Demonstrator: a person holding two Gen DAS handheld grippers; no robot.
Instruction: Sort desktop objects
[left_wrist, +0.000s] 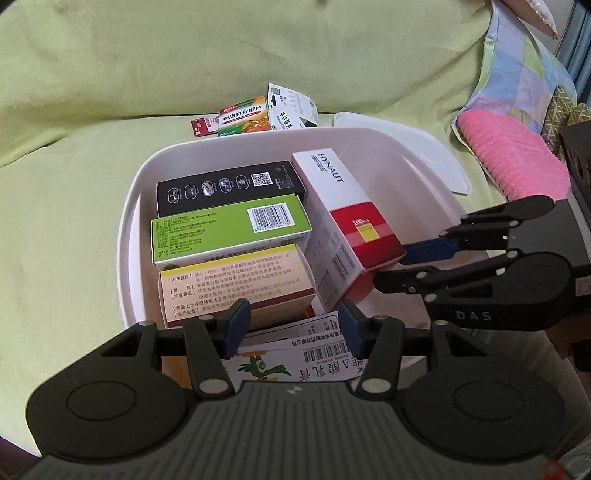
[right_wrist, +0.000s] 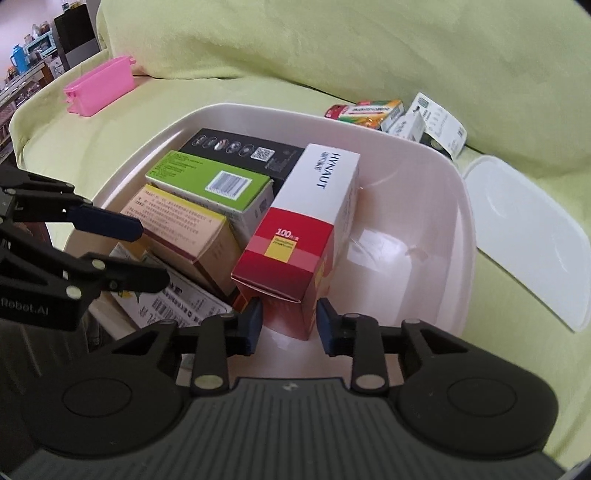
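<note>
A white plastic bin (left_wrist: 129, 221) on a green sofa holds several boxes: black (left_wrist: 229, 184), green (left_wrist: 229, 225), beige (left_wrist: 236, 284). A white-and-red HYNAUT box (right_wrist: 314, 206) leans tilted against them. My right gripper (right_wrist: 290, 325) is shut on its red lower end, a blue pad close on each side. From the left wrist view, the right gripper (left_wrist: 389, 269) reaches in from the right. My left gripper (left_wrist: 293, 326) hangs open over a flat white box with a green parrot (left_wrist: 295, 354) at the bin's near edge.
A white lid (right_wrist: 524, 229) lies on the sofa right of the bin. Behind the bin, small medicine boxes (left_wrist: 243, 118) and a white packet (left_wrist: 291, 103) lie loose. A pink case (right_wrist: 99, 88) is far left. A pink cloth (left_wrist: 513, 155) and patterned pillow are right.
</note>
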